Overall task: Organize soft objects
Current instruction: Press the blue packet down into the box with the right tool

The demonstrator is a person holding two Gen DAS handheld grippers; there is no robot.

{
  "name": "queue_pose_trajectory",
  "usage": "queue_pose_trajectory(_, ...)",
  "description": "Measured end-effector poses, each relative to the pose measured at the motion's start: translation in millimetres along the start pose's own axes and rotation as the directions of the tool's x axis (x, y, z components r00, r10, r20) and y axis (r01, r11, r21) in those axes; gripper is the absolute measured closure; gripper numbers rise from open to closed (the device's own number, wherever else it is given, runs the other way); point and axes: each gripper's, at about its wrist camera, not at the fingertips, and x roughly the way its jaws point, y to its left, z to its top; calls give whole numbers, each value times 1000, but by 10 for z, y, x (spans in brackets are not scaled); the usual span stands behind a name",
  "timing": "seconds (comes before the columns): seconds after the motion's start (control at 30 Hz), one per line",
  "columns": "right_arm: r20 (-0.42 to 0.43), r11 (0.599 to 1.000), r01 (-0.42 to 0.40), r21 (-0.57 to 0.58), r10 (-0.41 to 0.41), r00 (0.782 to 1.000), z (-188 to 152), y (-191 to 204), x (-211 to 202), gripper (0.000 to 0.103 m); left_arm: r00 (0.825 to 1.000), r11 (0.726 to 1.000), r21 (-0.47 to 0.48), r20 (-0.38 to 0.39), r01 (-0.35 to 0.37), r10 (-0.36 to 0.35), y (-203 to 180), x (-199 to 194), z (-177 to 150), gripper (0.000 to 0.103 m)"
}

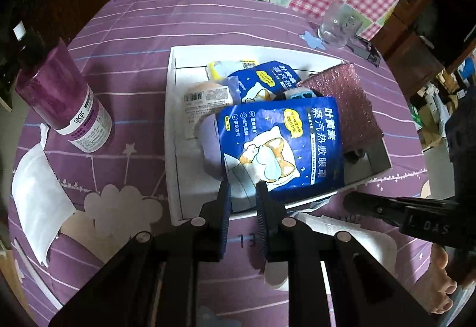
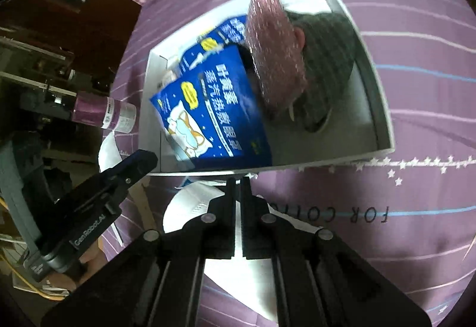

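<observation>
Over the white box [image 1: 178,130], the left gripper [image 1: 243,188] pinches a blue eye-mask packet [image 1: 285,145] (standing on edge). Just outside it, the right gripper [image 2: 237,182] is pressed together, empty.

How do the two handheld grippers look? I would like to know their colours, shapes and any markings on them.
Both are black, with angular linkage arms joined by round silver pivot pins. The left gripper has jaws lined with ribbed dark blue pads, and its body carries white lettering that reads "GenRobot.AI" in the right wrist view. The right gripper has black ribbed jaws; its white lettering is only partly readable. No sleeve or cable on the grippers is visible.
</observation>
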Motion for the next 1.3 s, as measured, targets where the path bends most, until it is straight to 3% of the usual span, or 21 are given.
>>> queue_pose_trajectory(0.43, -81, 993, -57, 107, 66, 995, 10, -174, 159, 99, 1000, 1000, -9, -2, -20, 20, 39, 28, 13, 87)
queue_pose_trajectory(0.47, -81, 992, -59, 109, 68, 994, 11, -195, 164, 92, 1000, 1000, -11, -3, -20, 20, 45, 30, 14, 87)
queue_pose_trajectory(0.57, -72, 987, -97, 126, 107, 992, 12, -252, 173, 54, 1000, 1000, -16, -5, -20, 20, 66, 33, 17, 87)
queue_pose_trajectory(0.63, -51, 981, -133, 142, 141, 989, 14, -269, 173, 51, 1000, 1000, -19, -6, -20, 19, 78, 35, 16, 87)
queue_pose_trajectory(0.77, -57, 983, -130, 132, 139, 989, 18, -249, 280, 51, 1000, 1000, -24, -10, -19, 19, 96, 56, 18, 87)
queue_pose_trajectory(0.83, -64, 977, -166, 133, 175, 982, 22, -240, 339, 54, 1000, 999, -27, -11, -20, 20, 103, 67, 21, 87)
queue_pose_trajectory(0.97, -44, 958, -272, 92, 277, 960, 32, -199, 339, 88, 1000, 999, -28, -7, -17, 17, 111, 65, 20, 87)
queue_pose_trajectory(1.17, -6, 966, -258, 9, 258, 966, 6, -65, 294, 102, 1000, 999, -29, 3, -14, 14, 121, 42, 13, 87)
queue_pose_trajectory(1.3, 52, 967, -251, -41, 253, 966, -12, 31, 194, 102, 1000, 999, -34, 2, -17, 17, 134, 43, 4, 87)
